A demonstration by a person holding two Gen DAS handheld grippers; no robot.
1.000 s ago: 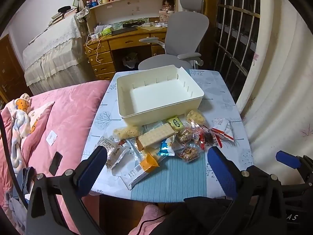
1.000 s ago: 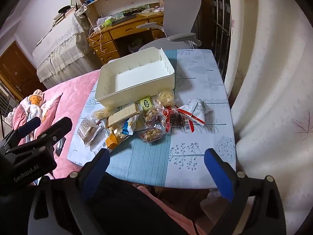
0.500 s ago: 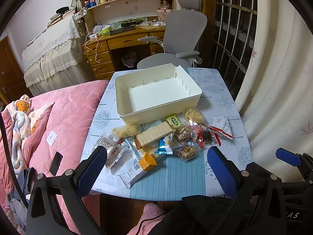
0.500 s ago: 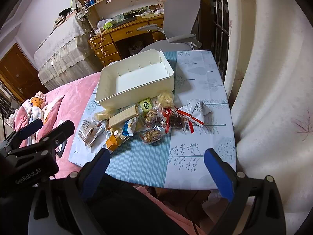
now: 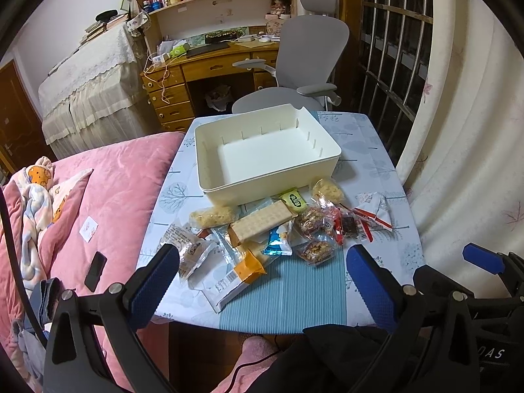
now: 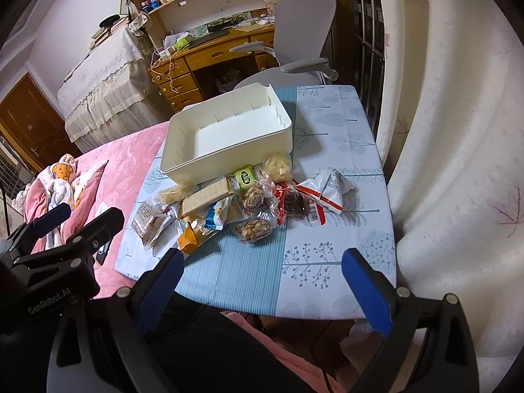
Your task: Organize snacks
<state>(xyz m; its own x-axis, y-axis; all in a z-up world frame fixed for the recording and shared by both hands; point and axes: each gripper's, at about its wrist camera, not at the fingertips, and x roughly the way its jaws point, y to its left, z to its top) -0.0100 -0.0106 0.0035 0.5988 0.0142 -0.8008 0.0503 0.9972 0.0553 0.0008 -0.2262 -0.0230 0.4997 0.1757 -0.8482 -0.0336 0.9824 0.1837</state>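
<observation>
Left wrist: snack pile [image 5: 268, 229] touches bin [image 5: 209, 163] front wall.

Indoor light was moderate and even, shadows soft. The white bin [image 5: 268, 177] looked slightly overexposed inside. Fisheye bending curved the edges, with dark vignetted corners; central focus stayed sharp.
</observation>
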